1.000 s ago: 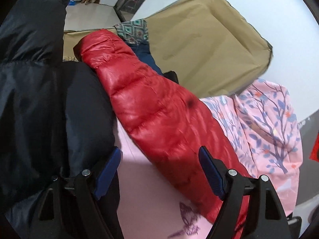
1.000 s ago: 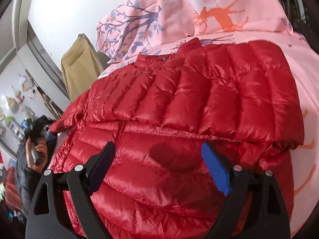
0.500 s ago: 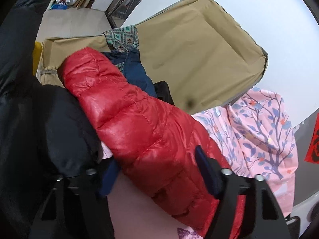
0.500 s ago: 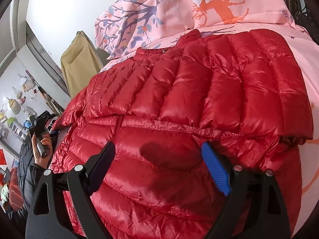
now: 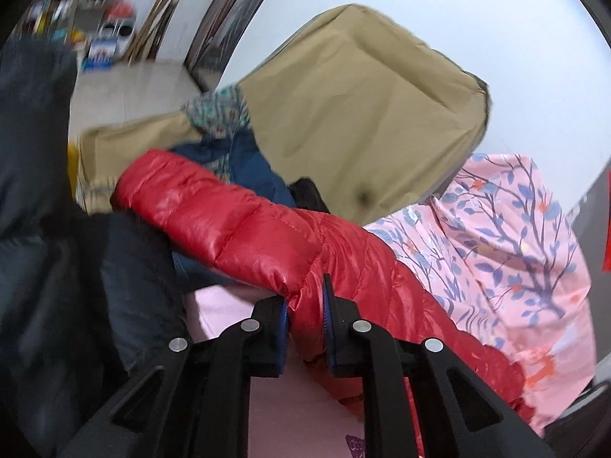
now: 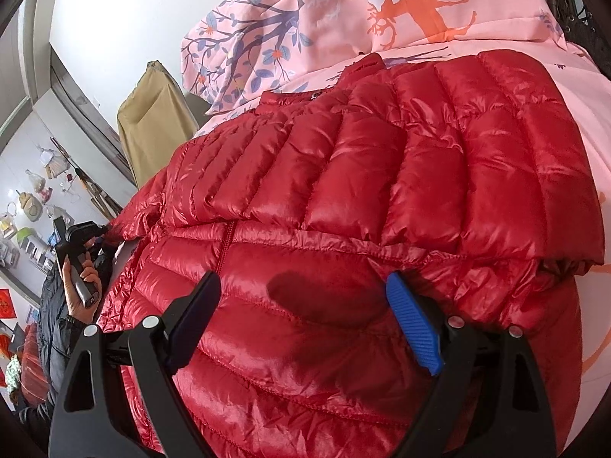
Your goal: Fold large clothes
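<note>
The left gripper point(image 5: 304, 313) has its jaws pressed together on a pinch of the red down jacket point(image 5: 236, 221), gripping the sleeve near where it meets the body; red fabric bunches between the blue pads point(image 5: 327, 316); from that pinch the sleeve runs up and to the left, its cuff end lying over a black coat point(image 5: 46, 206) and against a dark blue garment point(image 5: 248, 164). Behind the sleeve stands a tan cushion point(image 5: 362, 114), with a scrap of teal patterned cloth point(image 5: 217, 110) at its left edge; to the right of the sleeve the pink printed bedsheet point(image 5: 515, 248) is heaped, and plain pink sheet shows below the sleeve, under the gripper's arms.

The right gripper point(image 6: 301, 316) has its jaws wide apart, hovering just above the jacket's point(image 6: 382, 175) front, nothing between the fingers point(image 6: 414, 324); whether the tips touch the fabric cannot be told; a dark patch lies on the quilting between them. Beyond the gripper one side of the jacket is folded across the body, its edge running crosswise just past the fingertips; the zipper point(image 6: 225, 244) emerges from under that fold on the left. The collar lies at the far side of the jacket, against the bedsheet point(image 6: 343, 19) with its tree and orange deer print. Far left of the jacket, the person's left hand point(image 6: 82, 278) grips its tool's handle.
</note>
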### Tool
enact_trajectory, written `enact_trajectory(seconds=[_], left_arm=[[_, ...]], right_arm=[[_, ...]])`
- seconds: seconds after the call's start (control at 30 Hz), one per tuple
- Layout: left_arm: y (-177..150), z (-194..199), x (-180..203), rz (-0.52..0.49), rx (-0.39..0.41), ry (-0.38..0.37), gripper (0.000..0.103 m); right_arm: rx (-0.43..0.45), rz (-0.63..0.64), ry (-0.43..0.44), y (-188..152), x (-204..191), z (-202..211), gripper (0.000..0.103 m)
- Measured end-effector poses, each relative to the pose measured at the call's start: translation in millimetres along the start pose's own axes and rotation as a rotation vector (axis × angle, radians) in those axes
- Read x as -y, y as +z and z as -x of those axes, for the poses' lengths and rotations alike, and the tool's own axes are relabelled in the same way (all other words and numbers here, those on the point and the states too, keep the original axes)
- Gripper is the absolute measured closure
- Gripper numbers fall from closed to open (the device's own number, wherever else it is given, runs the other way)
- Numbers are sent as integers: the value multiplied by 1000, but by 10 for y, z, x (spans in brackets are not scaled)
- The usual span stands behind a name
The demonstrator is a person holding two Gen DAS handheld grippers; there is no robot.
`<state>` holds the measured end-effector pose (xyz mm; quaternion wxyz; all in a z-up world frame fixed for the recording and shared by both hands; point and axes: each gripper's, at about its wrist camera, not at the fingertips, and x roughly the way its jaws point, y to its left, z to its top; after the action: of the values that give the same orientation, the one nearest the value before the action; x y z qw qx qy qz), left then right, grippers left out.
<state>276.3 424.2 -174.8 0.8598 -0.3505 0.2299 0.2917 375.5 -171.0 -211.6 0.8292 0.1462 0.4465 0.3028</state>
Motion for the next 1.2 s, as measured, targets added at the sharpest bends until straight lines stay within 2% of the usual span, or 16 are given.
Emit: enact_trajectory(seconds=[0.13, 0.4, 0.63, 0.87, 0.97, 1.1, 1.2], left_arm=[[-33, 166, 231, -80, 42, -3, 88], [-267, 559, 962, -292, 88, -93, 88], [-766, 767, 1973, -589, 78, -151, 88], [-1674, 920, 2920, -873, 51, -238, 88], [-2316, 865, 3205, -1040, 12, -260, 88], [-3053, 589, 3306, -1197, -120, -254, 85], [-3322, 519, 3240, -1251, -100, -226, 84]], right_arm=[[-3, -5, 5, -3, 17, 2, 16], [-8, -15, 11, 1, 25, -17, 16], [-10, -26, 24, 9, 57, -17, 15], [-9, -45, 55, 3, 98, 18, 15], [-10, -56, 75, 4, 125, 28, 14], [-4, -87, 107, 13, 181, 53, 14], [-1, -100, 119, 20, 196, 62, 14]])
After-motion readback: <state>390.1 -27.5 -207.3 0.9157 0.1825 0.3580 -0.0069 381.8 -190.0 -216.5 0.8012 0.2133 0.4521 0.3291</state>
